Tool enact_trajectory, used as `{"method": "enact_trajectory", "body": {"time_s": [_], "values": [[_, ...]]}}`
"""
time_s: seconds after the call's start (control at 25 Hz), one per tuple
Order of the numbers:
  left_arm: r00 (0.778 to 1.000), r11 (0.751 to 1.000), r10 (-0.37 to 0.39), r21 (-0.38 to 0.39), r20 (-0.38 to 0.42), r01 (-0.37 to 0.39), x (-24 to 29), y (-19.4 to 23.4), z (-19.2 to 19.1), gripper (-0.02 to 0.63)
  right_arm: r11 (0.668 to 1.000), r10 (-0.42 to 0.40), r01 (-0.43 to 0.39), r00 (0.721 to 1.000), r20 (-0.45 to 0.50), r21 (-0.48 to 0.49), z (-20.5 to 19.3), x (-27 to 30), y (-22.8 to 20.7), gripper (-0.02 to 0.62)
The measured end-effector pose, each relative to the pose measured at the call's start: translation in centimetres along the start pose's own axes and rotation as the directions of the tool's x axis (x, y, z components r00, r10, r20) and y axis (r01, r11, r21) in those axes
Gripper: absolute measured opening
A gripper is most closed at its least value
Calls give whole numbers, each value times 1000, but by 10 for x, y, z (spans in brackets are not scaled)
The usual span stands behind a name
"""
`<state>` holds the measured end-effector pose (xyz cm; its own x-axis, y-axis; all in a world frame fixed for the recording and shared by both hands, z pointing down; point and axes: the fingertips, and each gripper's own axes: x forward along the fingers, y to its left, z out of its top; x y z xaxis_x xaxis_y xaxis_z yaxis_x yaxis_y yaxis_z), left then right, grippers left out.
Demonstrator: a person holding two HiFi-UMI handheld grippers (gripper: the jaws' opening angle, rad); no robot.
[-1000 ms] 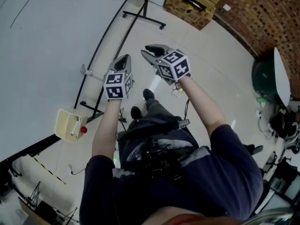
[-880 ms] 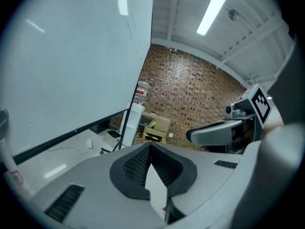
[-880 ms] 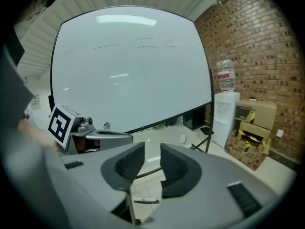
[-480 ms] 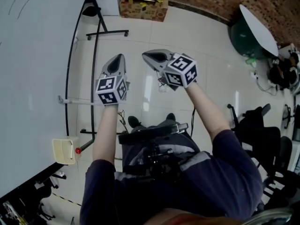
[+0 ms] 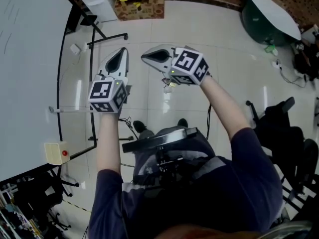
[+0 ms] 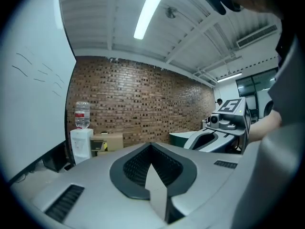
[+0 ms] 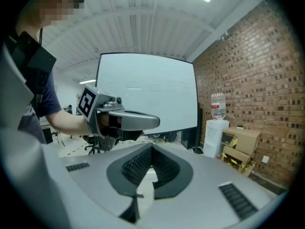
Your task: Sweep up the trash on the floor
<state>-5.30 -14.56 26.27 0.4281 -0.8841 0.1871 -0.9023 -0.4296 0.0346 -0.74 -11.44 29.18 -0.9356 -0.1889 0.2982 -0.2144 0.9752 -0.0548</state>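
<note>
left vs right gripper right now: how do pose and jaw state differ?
The left gripper points up the head view, toward the brick wall. The right gripper lies crosswise, nose toward the left gripper. The left gripper's camera faces that brick wall, while the right gripper's faces the whiteboard. Shared: jaws shut, nothing between them.

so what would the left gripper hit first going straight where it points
The way looks free nearby. The left gripper points over open floor at the foot of the brick wall, just right of the cardboard boxes; likely wall or floor first, depth unclear.
</note>
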Motion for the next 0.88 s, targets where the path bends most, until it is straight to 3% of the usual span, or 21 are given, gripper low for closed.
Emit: {"method": "enact_trajectory", "body": {"time_s": [0.24,0.64,0.88], "values": [[998,996,7,84,-57,-2,3,-65,7,0,999,45,-45,997,69,1,0,-59,4,8],[998,999,39,16,-53,-38,-35,-64,8,0,994,105,-103,993,54,-41,12,-55,45,8],[998,996,-61,-58,30,63,-59,-61,17,0,998,44,-42,999,31,-51,27,-50,67,8]]}}
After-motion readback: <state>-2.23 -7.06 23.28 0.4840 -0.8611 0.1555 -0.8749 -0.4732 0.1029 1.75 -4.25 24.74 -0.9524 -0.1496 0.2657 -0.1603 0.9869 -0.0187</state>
